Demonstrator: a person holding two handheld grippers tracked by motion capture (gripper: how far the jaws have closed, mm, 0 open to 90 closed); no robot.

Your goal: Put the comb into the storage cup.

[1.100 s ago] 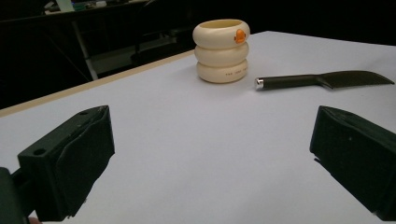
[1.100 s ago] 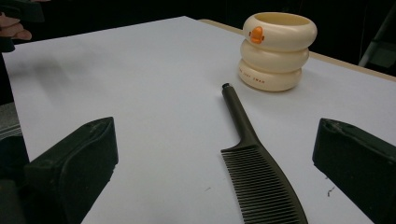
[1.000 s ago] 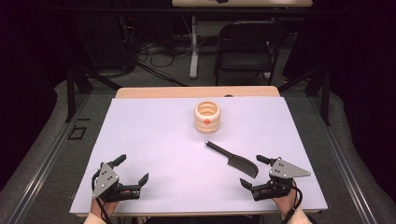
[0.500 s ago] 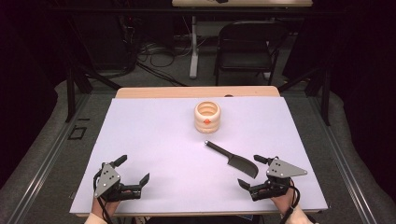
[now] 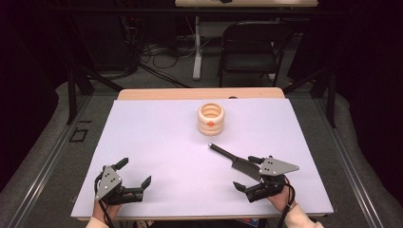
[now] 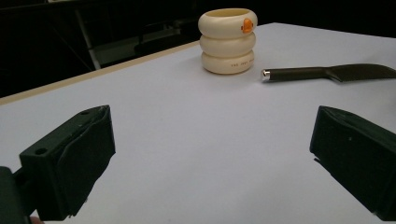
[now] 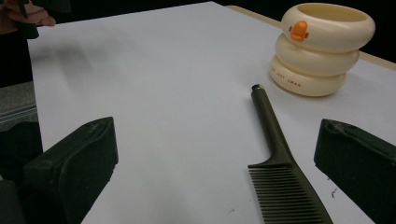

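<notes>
Both grippers low at the near edge, jaws wide, empty (right gripper (image 5: pixel 248 173) beside comb (image 5: pixel 234 159)).

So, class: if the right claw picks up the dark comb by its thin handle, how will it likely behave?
The comb looks like rigid plastic, so it probably stays stiff. Lying flat, it shouldn't roll. The smooth, narrow handle may slip or pivot, since the toothed end looks heavier. The right claw stands open beside it.

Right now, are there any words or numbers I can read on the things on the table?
Bottom ring of the cream three-ring stacked plastic holder: one line of small dark letters, too blurred to read.
Orange duck-like badge on its top ring: no letters.
Dark plastic tail comb: none.
</notes>
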